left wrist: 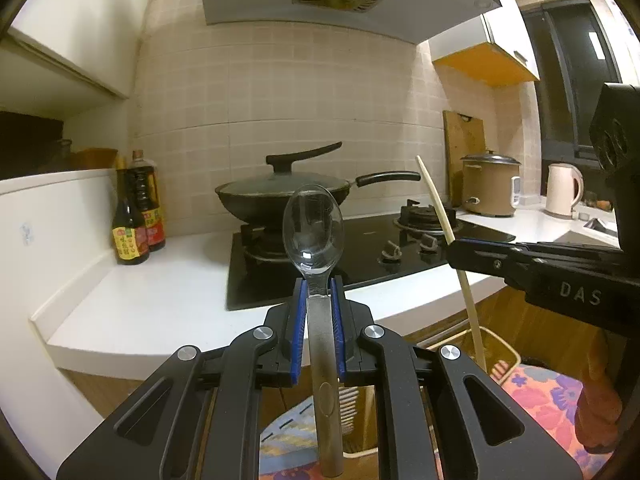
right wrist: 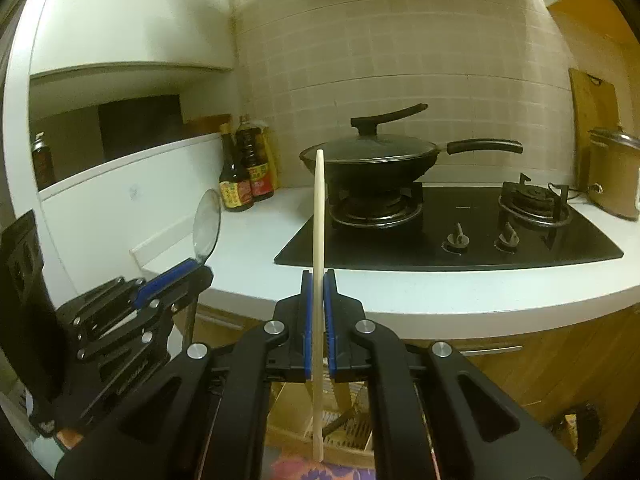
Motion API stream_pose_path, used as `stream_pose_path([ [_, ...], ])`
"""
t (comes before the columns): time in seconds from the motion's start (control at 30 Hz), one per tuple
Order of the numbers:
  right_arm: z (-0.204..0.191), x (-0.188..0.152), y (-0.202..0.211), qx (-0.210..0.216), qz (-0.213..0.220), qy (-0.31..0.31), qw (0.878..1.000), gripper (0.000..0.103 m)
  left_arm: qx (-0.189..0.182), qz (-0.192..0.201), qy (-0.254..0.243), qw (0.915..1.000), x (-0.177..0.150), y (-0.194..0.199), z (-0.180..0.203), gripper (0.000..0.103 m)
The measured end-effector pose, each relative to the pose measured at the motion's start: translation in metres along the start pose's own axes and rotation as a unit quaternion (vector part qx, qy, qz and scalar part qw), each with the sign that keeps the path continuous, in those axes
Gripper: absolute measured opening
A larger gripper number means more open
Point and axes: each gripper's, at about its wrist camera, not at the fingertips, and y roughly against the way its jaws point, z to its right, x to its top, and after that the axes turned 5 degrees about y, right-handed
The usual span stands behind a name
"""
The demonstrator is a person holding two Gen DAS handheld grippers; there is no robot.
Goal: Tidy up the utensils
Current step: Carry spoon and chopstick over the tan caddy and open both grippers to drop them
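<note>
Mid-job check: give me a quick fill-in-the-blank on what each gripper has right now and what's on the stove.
1. The left gripper is shut on a metal ____.
2. The right gripper is shut on a pale wooden ____.
3. The lidded wok sits on the ____ burner of the black stove, as the right wrist view shows it.
4. Two dark sauce bottles stand on the white ____ beside the stove.

Missing words: spoon; chopstick; left; counter

Both claws: matte black linkage arms, silver round pivot screws, blue ribbed pads inside the fingers. Right claw has "DAS" embossed on its side. Left claw same build.
</note>
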Motion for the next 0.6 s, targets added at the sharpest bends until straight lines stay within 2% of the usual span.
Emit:
stream_pose_path([
  [0.23,0.011,-0.004,-0.012,-0.016,0.019,-0.010,1.000,0.003,-0.006,-0.005,0.003,1.0000,-0.006,-0.015,0.002,0.010],
  [0.3,0.013,-0.005,-0.015,-0.021,0.026,-0.011,0.999,0.003,-0.029,-0.008,0.030,0.9991,-0.004,-0.020,-0.005,0.010],
  [0.4,0.013,-0.009,-0.020,-0.026,0.032,-0.018,0.999,0.003,-0.078,-0.013,0.083,0.9934,-0.002,-0.029,-0.020,0.010],
  [0.47,0.013,-0.013,-0.024,-0.027,0.031,-0.017,0.999,0.003,-0.087,-0.019,0.098,0.9912,-0.004,-0.037,-0.026,0.010],
  [0.6,0.010,-0.023,-0.028,-0.035,0.035,-0.013,0.999,0.003,-0.098,-0.007,0.108,0.9893,-0.015,-0.046,-0.027,0.010],
])
